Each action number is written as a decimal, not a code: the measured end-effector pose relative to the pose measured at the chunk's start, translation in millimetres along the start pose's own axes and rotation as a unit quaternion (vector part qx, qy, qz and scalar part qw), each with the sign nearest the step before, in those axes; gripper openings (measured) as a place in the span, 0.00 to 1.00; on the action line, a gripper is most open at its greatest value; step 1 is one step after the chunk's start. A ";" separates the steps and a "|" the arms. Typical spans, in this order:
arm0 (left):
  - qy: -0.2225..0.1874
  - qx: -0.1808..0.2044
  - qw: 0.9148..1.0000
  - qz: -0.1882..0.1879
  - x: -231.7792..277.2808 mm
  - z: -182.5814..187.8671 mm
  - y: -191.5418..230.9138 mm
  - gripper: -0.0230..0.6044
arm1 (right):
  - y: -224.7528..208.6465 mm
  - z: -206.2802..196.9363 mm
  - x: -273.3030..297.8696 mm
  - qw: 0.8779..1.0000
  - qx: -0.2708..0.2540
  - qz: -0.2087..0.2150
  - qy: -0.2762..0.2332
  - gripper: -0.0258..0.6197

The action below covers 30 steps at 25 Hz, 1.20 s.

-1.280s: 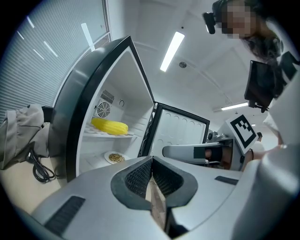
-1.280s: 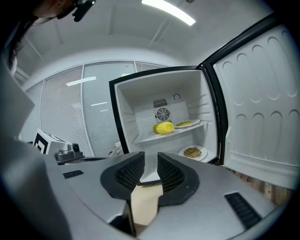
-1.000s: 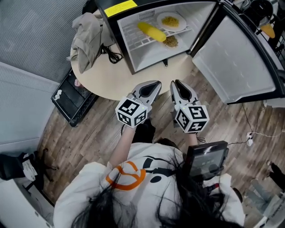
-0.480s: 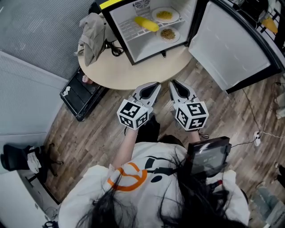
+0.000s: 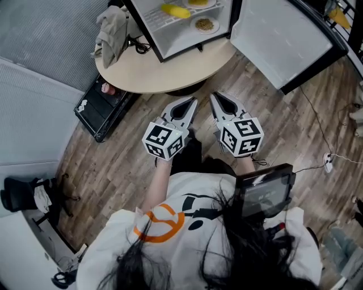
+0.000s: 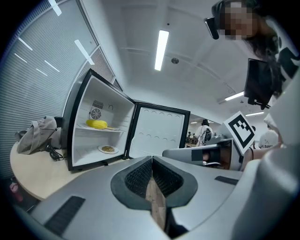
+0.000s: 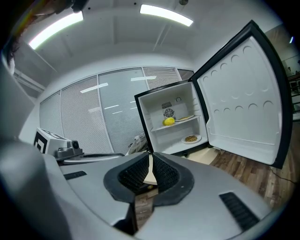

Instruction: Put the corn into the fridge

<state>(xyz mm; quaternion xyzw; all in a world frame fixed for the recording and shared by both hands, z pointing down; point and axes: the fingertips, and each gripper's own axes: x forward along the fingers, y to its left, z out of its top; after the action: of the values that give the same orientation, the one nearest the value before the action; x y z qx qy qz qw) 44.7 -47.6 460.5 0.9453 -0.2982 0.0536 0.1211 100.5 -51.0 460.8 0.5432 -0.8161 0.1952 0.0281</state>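
Observation:
The yellow corn lies on the upper wire shelf of the open mini fridge, which stands on a round beige table. In the left gripper view the corn shows on that shelf, and in the right gripper view the corn shows there too. My left gripper and right gripper hang side by side over the wooden floor, short of the table and well away from the fridge. The left gripper is shut and empty. The right gripper is closing, tips meeting, nothing between them.
The fridge door stands swung wide to the right. A plate of food sits on the fridge floor, and a second plate is beside the corn. A grey cloth and black cable lie on the table. A black case rests on the floor at left.
Both grippers have drawn back from the table edge and now hang over the floor. The fridge and table sit farther up in the head view. The corn has stayed on its shelf.

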 end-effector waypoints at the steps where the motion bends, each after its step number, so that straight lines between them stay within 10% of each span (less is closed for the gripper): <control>1: 0.000 0.000 1.000 0.000 -2.3 -1.2 -3.4 0.05 | 1.2 -2.2 -3.1 1.000 0.001 0.001 0.001 0.09; 30: -0.021 0.008 1.000 0.010 -28.6 7.5 -10.1 0.05 | 20.6 -8.6 -16.5 1.000 -0.019 0.009 0.009 0.08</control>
<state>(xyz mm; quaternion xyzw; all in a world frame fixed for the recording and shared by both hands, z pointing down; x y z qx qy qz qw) 27.3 -25.7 446.3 0.9442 -0.3094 0.0374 0.1069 87.3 -26.6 458.5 0.5333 -0.8243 0.1852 0.0439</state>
